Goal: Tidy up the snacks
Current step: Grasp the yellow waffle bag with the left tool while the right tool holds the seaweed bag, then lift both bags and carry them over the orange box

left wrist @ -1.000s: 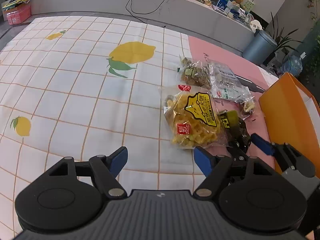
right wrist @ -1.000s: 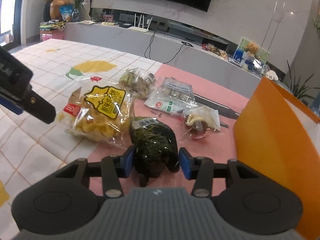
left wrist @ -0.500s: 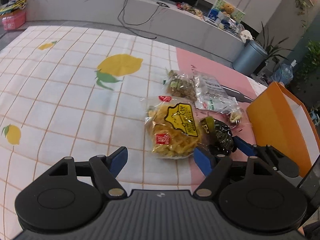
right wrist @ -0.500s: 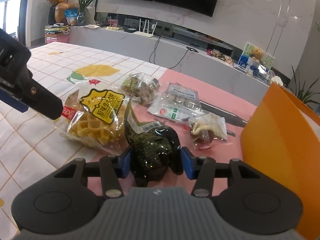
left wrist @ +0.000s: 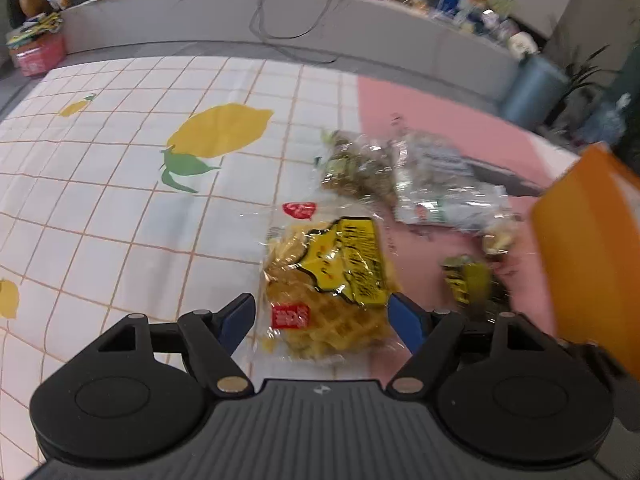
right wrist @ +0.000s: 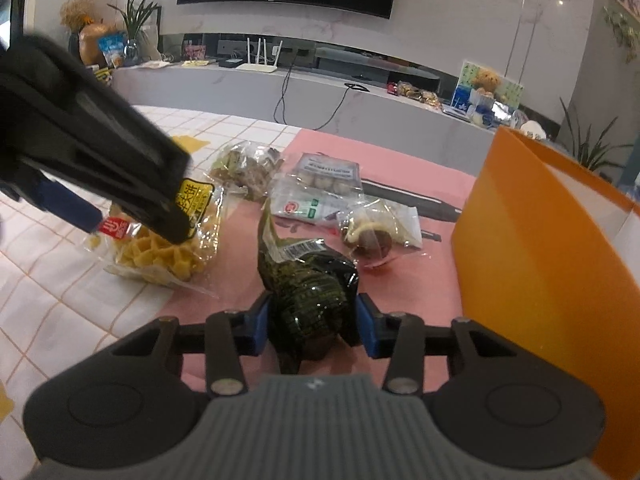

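Moved: left claw (left wrist: 321, 316) slid over waffle bag (left wrist: 328, 284), lower centre; right claw (right wrist: 312, 322) just closing.
Left claw: spread, bag between, untouched.
Right claw: clenched on green pack (right wrist: 310, 284), centre.
Advice: lower squarely before squeezing; lift pack clear toward orange box (right wrist: 540, 264).

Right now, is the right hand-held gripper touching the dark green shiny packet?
Touching: the right wrist view shows the right hand-held gripper with both blue pads pressed against the dark green shiny packet.
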{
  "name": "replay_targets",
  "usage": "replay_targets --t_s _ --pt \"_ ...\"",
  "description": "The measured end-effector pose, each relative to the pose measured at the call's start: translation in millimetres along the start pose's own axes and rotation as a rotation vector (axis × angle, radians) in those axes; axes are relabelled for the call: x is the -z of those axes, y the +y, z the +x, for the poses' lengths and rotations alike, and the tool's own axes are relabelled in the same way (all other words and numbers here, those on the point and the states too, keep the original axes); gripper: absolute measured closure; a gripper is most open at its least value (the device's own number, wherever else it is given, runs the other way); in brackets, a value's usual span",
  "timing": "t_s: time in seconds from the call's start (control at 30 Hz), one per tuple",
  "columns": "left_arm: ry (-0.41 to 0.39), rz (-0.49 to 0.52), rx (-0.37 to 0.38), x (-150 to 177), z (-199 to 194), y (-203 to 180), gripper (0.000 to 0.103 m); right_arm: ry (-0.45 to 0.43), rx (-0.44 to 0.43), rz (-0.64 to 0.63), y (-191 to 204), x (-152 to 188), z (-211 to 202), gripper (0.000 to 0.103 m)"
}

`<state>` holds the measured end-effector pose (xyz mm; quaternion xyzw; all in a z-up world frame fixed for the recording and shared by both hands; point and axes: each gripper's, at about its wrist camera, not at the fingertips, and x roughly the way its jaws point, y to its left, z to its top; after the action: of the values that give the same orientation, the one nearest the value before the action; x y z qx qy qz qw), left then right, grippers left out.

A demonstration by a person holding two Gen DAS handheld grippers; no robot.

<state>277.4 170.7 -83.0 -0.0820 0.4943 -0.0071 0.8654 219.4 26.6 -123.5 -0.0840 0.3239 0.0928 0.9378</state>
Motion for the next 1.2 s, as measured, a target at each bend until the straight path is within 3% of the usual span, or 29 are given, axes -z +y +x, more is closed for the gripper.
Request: replay_targets --t_s 0.17,0.4,0.53,0.57,0.6,0.73,0.87,1.2 --pt "0.046 -0.106 0.029 -14.4 20.3 2.5 0.002 -0.001 -0.02 0.03 -5.6 0.7 1.5 0.059" --pt "0.047 0.048 -0.08 -20.8 41.2 -27.4 0.0 -0.001 -0.022 0.032 -6.2 1.2 3.6 0.059" --pt "0.027 0.044 -0.07 -21.2 39.2 -25.2 0.0 -0.005 -0.017 0.024 -5.2 1.0 4.0 0.059" --pt "0.016 0.035 -0.068 -21.6 35.9 -22.5 0.009 -0.008 -0.014 0.02 -4.8 1.1 3.8 0.058" --pt "0.017 0.016 -0.06 -22.6 33.6 -18.6 0.014 -0.008 -0.013 0.021 -4.8 1.1 3.9 0.059" --pt "0.035 -0.081 -0.035 -26.5 27.4 -0.9 0.017 -0.009 -0.027 0.042 -6.0 1.2 2.2 0.061" --pt "0.04 -0.158 0.06 -20.5 13.8 15.9 0.017 -0.022 -0.032 0.054 -4.1 1.1 -1.7 0.063" --pt "-0.037 -0.195 0.129 -10.4 -48.7 31.4 0.017 -0.116 -0.04 -0.003 17.4 -7.6 -36.4 0.064"
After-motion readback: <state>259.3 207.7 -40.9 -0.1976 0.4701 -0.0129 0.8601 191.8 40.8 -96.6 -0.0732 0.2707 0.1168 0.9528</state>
